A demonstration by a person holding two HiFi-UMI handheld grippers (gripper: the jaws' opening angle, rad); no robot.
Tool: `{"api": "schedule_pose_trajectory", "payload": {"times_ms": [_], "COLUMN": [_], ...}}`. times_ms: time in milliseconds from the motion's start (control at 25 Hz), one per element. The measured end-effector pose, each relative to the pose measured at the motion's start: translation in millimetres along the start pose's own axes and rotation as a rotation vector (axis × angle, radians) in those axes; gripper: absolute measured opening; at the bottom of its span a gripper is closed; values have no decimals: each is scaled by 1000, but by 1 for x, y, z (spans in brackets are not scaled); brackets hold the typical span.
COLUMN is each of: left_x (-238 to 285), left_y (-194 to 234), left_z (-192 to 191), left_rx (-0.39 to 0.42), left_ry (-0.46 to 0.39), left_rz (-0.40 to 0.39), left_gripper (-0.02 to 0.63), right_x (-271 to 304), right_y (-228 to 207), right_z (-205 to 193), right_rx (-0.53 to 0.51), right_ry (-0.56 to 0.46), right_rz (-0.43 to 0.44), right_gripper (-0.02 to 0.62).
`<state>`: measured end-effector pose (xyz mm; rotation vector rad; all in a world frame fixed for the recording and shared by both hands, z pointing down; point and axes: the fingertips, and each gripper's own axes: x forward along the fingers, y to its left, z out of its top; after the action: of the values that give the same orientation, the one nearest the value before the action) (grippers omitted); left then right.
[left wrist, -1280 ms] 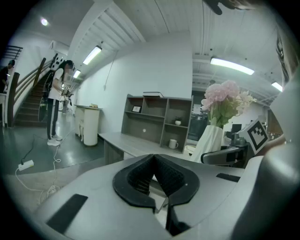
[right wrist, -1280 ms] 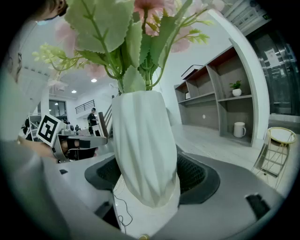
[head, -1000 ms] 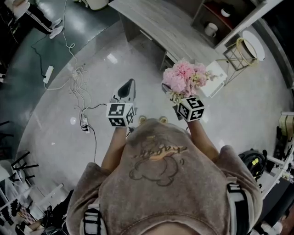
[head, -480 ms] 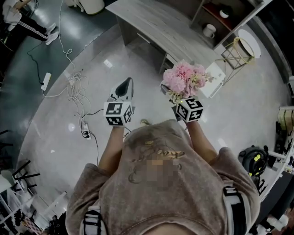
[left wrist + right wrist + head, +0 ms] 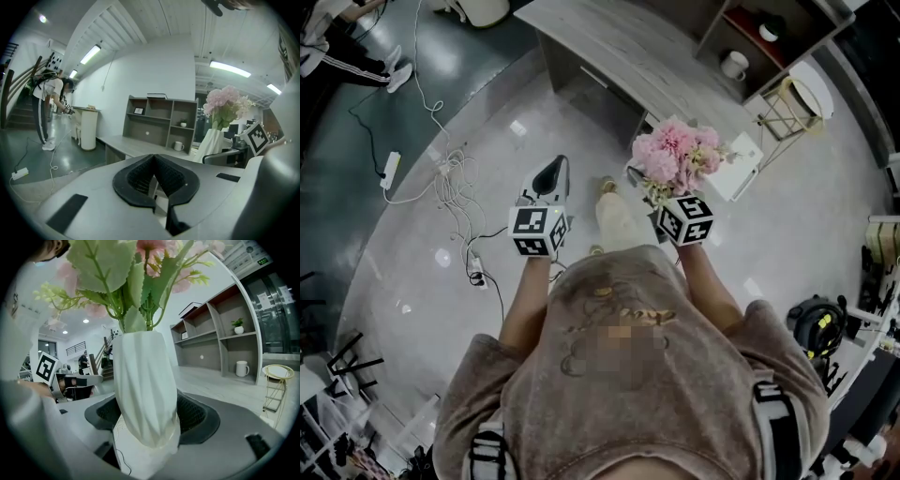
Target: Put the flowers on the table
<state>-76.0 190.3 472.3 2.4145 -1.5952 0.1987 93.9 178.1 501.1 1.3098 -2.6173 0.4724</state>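
Right claw (image 5: 147, 414): your jaws press on the white vase (image 5: 145, 380) from both sides and hold it upright.
Flowers (image 5: 675, 153): pink blooms with green leaves stand in that vase, in the air above the floor, near the edge of the grey tabletop (image 5: 623, 47) but not on it.
Left claw (image 5: 153, 163): your jaws meet pad to pad with nothing between them, and the claw is beside the right one, apart from the flowers.
Beyond the tabletop: a shelf unit (image 5: 757, 42) with a white mug (image 5: 731, 63).

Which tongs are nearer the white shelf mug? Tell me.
Right. The right tongs, shut on the flowers, sit below and left of the mug in the head view; the left tongs are farther left.
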Motion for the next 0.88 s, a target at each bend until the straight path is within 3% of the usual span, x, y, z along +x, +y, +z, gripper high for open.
{"api": "schedule_pose_trajectory", "payload": {"times_ms": [400,880], "left_x": [62,167], "left_y": [56,104], "left_z": [11,61], "left_rx": [-7,-23], "left_ry": [13,22], "left_rz": [15,25], "left_gripper": [18,18], "right_x": [87,185], "right_y": [-27,-86], "right_z": [24,87], "right_rx": [1,-40], "right_ry": [1,29], "right_rz": [32,64], "right_gripper": [357,357]}}
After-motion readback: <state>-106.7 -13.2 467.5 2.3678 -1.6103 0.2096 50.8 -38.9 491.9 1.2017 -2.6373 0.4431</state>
